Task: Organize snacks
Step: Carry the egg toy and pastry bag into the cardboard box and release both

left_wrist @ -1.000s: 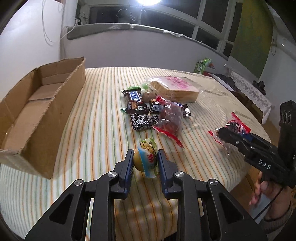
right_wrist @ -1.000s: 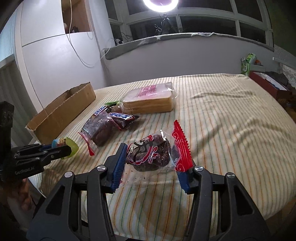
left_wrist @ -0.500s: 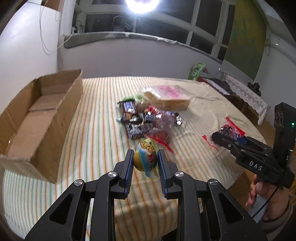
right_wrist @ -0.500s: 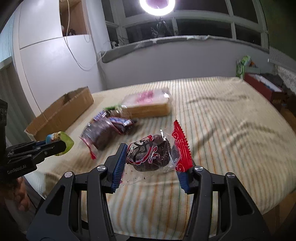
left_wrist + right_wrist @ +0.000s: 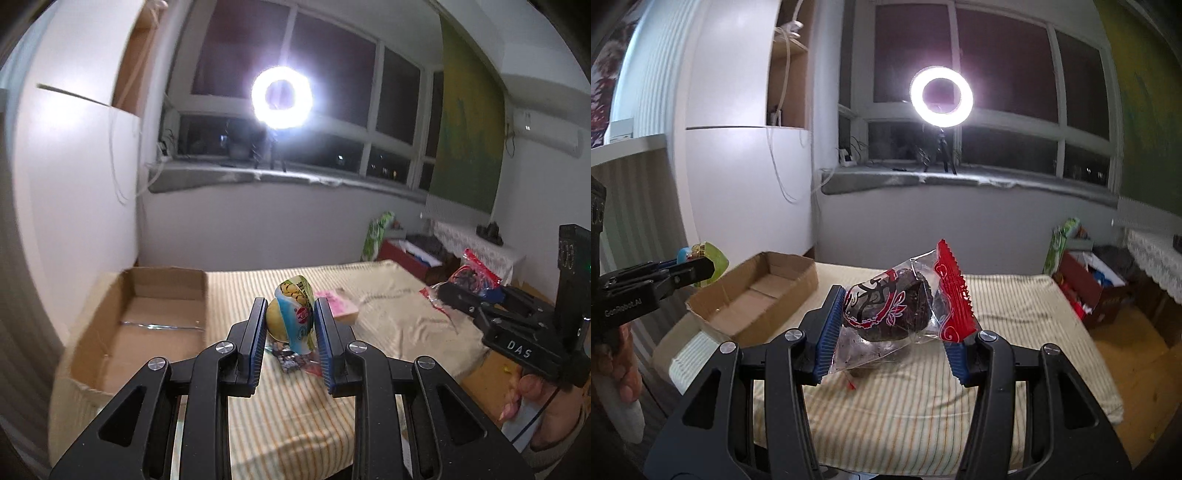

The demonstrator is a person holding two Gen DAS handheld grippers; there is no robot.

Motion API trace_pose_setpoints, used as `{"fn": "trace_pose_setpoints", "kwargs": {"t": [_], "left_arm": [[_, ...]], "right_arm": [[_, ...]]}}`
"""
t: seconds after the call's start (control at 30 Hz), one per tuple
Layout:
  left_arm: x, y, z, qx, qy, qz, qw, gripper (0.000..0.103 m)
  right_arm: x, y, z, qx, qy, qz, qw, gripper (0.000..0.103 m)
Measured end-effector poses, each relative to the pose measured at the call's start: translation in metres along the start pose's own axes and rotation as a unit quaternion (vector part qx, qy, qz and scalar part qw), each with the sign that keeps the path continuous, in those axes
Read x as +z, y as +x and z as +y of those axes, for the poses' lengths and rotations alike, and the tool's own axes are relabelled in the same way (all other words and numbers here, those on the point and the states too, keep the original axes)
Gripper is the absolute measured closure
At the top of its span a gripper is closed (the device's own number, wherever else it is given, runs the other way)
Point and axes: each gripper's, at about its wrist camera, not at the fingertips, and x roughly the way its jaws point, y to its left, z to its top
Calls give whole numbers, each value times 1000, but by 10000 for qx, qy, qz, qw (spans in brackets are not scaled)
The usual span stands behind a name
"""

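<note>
Left gripper (image 5: 290, 325) jaws clamp a small yellow snack pack (image 5: 291, 314); right gripper (image 5: 894, 332) jaws pinch a wrapped dark cake (image 5: 897, 310). Carry both over the cardboard box (image 5: 147, 317), ahead-left of the jaws, and release low inside

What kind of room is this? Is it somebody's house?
Probably a room in a home, set up for filming. A striped cloth covers the table, dark windows show night outside, and a ring light stands on the sill.
</note>
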Motion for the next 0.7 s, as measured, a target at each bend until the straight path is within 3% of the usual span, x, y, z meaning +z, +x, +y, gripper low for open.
{"fn": "trace_pose_setpoints", "kwargs": {"t": [0.23, 0.47, 0.7], "left_arm": [[2, -12, 16, 94, -171, -191, 9996, 80], [-7, 5, 44, 166, -378, -101, 9991, 80], [-19, 12, 106, 769, -702, -42, 9946, 80]], "right_arm": [[9, 3, 18, 68, -186, 22, 9998, 51], [3, 49, 43, 248, -364, 406, 9982, 51], [3, 113, 104, 940, -637, 665, 9913, 51]]}}
